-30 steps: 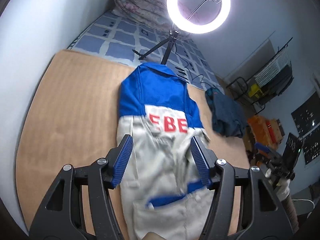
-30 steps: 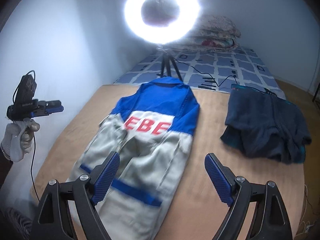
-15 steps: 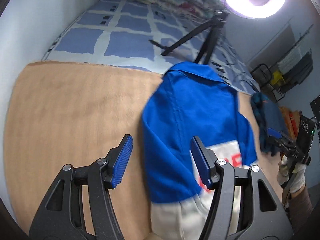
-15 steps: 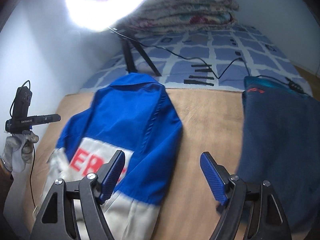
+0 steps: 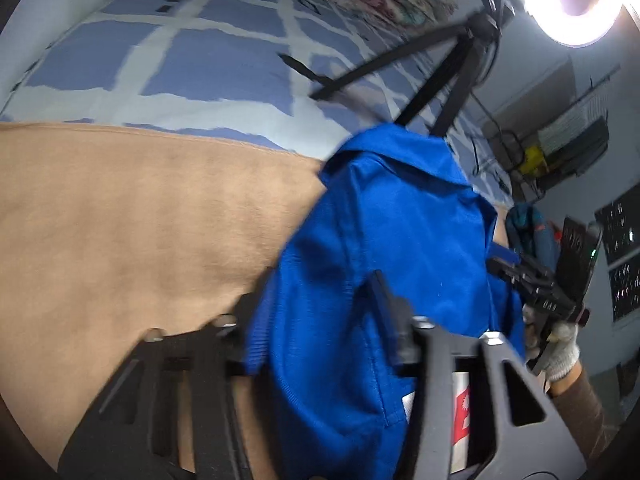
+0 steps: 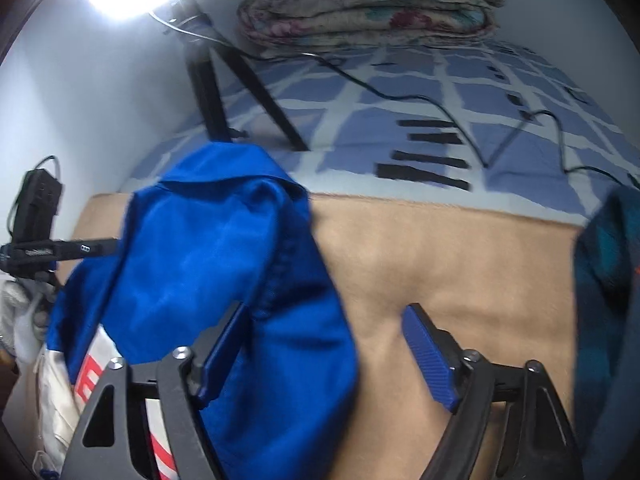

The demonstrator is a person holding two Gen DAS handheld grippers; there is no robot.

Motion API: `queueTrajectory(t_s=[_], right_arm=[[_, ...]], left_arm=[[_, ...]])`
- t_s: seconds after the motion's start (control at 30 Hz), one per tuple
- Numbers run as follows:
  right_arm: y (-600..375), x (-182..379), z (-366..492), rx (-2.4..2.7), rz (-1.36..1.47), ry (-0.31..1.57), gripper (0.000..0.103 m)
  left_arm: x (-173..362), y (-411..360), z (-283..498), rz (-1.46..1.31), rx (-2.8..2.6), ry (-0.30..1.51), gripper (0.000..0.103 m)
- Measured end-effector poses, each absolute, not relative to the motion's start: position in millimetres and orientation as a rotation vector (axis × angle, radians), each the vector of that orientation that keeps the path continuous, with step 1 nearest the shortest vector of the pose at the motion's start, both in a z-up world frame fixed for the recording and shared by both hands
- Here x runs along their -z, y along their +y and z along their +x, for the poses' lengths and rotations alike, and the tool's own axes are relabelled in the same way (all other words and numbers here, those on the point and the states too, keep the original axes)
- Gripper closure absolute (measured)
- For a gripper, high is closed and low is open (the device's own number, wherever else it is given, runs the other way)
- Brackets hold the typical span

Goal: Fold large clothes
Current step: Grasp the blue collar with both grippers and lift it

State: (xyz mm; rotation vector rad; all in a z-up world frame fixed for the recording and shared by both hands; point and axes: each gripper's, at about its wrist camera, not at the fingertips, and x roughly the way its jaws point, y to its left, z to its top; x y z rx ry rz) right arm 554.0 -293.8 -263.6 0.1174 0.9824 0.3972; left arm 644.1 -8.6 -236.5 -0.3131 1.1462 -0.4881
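A blue and white jacket with red letters lies on a tan blanket; its blue shoulder part fills both views. My left gripper is open, its jaws straddling the left shoulder edge of the jacket. My right gripper is open, its left finger at the jacket's right shoulder edge and its right finger over bare blanket. Each gripper also shows from the other's view: the right one and the left one, both edge-on.
A ring light tripod stands just beyond the collar on a blue checked bed sheet. Folded quilts lie at the back. A dark blue garment lies on the blanket to the right. Cables run across the sheet.
Both grippers have moved forward and down from the jacket's lower part to its blue shoulders. They now straddle the shoulder edges, still open.
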Motion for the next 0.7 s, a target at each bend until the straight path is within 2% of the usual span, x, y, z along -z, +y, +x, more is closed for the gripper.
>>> queueTrajectory(t_s=[0.03, 0.07, 0.13, 0.2, 0.33, 0.7], right_arm=[[-290, 264, 555, -0.408, 0.111, 0.981, 0.04], [-286, 264, 555, -0.424, 0.103, 0.983, 0.056], [-281, 262, 555, -0.444, 0.106, 0.982, 0.077], [-277, 259, 553, -0.444, 0.099, 0.972, 0.095], [-270, 245, 543, -0.411, 0.046, 0.935, 0.1], [-274, 175, 491, -0.436, 0.075, 0.788, 0.101]], left_arm=[[236, -14, 644, -0.281, 0.489, 1.145, 0.078], [235, -19, 643, -0.244, 0.487, 1.139, 0.08], [233, -23, 641, -0.213, 0.484, 1.133, 0.095], [229, -24, 638, -0.207, 0.473, 1.121, 0.097], [214, -30, 626, -0.203, 0.472, 1.073, 0.099], [149, -26, 564, -0.24, 0.504, 0.936, 0.102]])
